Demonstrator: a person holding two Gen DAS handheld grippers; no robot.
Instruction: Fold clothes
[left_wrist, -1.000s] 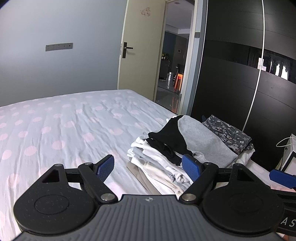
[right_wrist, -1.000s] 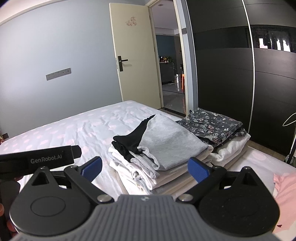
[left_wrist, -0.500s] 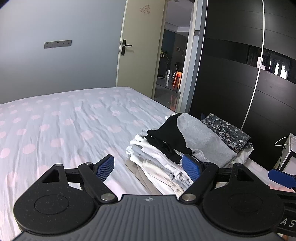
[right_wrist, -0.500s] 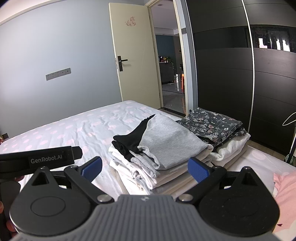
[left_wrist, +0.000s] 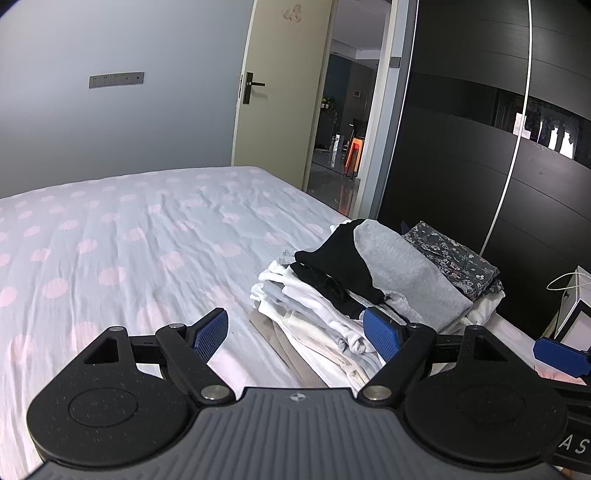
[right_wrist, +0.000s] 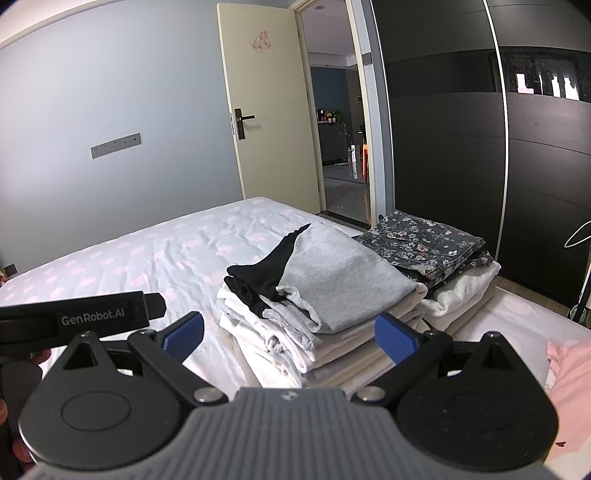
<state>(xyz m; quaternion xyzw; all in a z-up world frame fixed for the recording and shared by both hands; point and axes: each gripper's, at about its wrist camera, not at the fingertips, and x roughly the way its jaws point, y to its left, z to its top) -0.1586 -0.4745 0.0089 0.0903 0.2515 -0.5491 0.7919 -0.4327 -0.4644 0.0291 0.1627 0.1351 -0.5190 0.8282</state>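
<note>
While you hold both tools above the bed (left_wrist: 129, 236), left gripper (left_wrist: 295, 334) spread wide and empty, right gripper (right_wrist: 291, 334) likewise, folded stack (right_wrist: 332, 291) just ahead on the sheet.

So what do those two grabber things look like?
The left gripper and the right gripper match: a ribbed grey body, two round black discs, black linkage arms with silver pivot screws, and blue ridged finger pads. In the right wrist view, the left gripper's black side reads "GenRobot.AI" in white.
</note>
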